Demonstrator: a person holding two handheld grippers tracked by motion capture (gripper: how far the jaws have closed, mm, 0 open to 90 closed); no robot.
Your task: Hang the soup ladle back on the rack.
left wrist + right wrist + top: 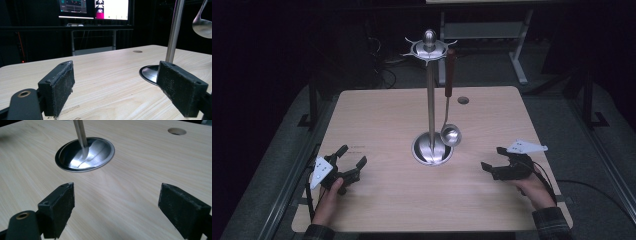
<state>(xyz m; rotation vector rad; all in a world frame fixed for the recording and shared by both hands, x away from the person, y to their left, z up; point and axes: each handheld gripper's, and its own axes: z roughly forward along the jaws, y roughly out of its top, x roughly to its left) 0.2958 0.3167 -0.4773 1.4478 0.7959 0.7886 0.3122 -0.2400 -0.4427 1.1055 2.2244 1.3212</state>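
A steel utensil stand (430, 90) rises from a round base (431, 150) in the middle of the wooden table (377, 120). A ladle (450, 131) with a brown handle hangs from its top ring on the right side; its bowl (203, 25) shows at the upper right of the left gripper view. My left gripper (352, 156) rests open near the table's front left, with nothing between its jaws. My right gripper (492, 158) sits open at the front right, pointing toward the stand's base (85, 154), also with nothing in it.
A round cable hole (463, 100) lies in the tabletop behind the stand. Beyond the table stand a desk frame (517, 45) and lit monitors (95, 8). The room around is dark.
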